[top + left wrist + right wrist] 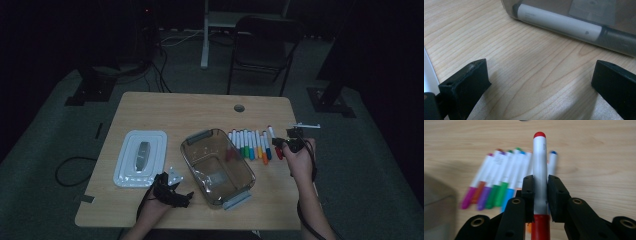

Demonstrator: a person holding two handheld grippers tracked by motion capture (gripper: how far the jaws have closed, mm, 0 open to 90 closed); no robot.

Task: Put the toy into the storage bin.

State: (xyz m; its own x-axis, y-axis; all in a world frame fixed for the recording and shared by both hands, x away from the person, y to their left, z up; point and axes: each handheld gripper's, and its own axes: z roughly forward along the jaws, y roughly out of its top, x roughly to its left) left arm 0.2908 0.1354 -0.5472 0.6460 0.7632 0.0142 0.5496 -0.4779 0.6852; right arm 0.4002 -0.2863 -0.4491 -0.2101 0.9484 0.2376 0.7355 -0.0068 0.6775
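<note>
Marker (540, 170): light, stiff, slick barrel; clamped mid-barrel in right hand-held gripper (540, 192), above counter (599, 157). Left hand-held gripper (539, 82) wide open, empty.

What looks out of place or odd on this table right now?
Nothing is spilled or damaged. The clear container sits askew, its lid lying off beside it. The right tongs hold a red marker out of the row.

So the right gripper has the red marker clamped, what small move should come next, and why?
Probably carry it left, over the clear container, and hold off opening until it is above the opening. The right gripper is shut on the red marker, lifted off the row of markers, and the container sits open just left of that row, its lid lying off on the table.
</note>
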